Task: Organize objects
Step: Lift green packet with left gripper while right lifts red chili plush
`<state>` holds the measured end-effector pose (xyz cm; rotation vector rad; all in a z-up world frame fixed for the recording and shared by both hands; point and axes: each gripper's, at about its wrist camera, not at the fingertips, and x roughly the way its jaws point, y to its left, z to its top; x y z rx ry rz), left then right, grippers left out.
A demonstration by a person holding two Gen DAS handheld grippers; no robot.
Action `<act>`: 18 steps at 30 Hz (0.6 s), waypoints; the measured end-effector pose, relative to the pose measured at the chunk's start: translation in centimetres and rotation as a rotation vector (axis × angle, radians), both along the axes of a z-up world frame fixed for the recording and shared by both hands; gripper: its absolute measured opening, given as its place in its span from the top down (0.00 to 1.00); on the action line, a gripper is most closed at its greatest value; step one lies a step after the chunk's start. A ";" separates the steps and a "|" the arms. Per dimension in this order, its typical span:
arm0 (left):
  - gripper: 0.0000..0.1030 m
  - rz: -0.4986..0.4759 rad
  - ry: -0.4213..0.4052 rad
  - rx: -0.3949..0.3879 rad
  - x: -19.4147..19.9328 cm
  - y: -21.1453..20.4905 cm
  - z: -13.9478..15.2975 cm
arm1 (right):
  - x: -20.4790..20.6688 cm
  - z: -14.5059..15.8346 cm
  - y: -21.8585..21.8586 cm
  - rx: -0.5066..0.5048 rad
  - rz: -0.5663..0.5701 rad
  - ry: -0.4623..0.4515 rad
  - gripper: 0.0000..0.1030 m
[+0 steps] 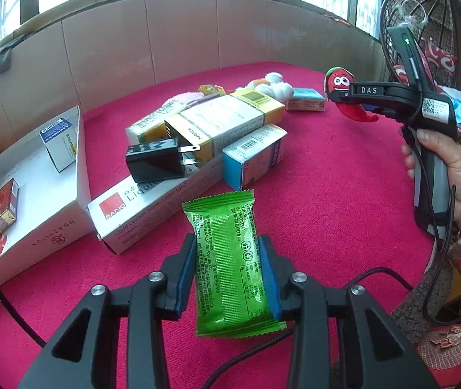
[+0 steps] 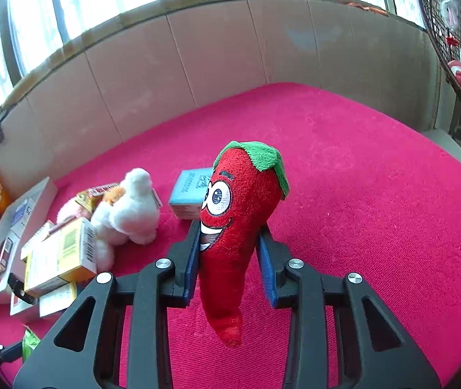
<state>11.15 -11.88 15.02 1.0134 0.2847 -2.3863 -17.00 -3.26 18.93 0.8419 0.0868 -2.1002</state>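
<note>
Left gripper [image 1: 227,272] clamped on the green snack packet [image 1: 227,259], blue pads pinching both long edges, packet lifted off the pink cloth [image 1: 327,201] at six o'clock of the left wrist view. Right gripper [image 2: 228,253] clenched around the red chilli plush [image 2: 233,220], squeezed mid-body, green cap up, tail dangling below the pads. Both hands loaded, both loads airborne!

Judging by the layout, delivery next: white tray [image 1: 52,227] waiting at nine o'clock, already holding a small blue-and-white box [image 1: 60,144] and a small red box [image 1: 3,210]. Best played with the packet kept level, carried over the tray's near wall, lowered onto bare floor between those two boxes, then let go only once resting flat. Crinkly film, so a firm but gentle squeeze advised; slipping likely if tilted.

In the way: long Sano sealant box [image 1: 152,207] lying right beside the tray's corner, black charger plug [image 1: 155,162] perched on top of it, prongs pointing to three o'clock. Easy to knock off with a low sweep, so a high arc safer. Behind, around twelve o'clock, a heap of yellow-and-white cartons [image 1: 220,123], a blue-ended carton [image 1: 253,155], a white fluffy toy [image 2: 129,210] and a small blue box [image 2: 188,194]. Wire basket [image 1: 431,16] at two o'clock, well apart from the pile. Chilli's destination impossible to tell from here.
</note>
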 end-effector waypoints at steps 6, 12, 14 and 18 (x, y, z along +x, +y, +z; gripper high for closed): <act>0.64 0.006 0.034 -0.014 0.4 0.0 0.5 | 0.1 0.4 0.5 -0.032 -0.006 0.008 0.69; 0.64 0.019 0.086 -0.031 1.1 -0.1 1.3 | 0.0 0.6 0.6 -0.050 -0.028 0.005 0.69; 0.64 0.024 0.096 -0.038 1.3 -0.1 1.5 | 0.0 0.6 0.8 -0.056 -0.036 0.009 0.69; 0.64 0.029 0.106 -0.042 1.4 -0.1 1.6 | 0.3 0.9 1.1 -0.072 -0.055 0.031 0.69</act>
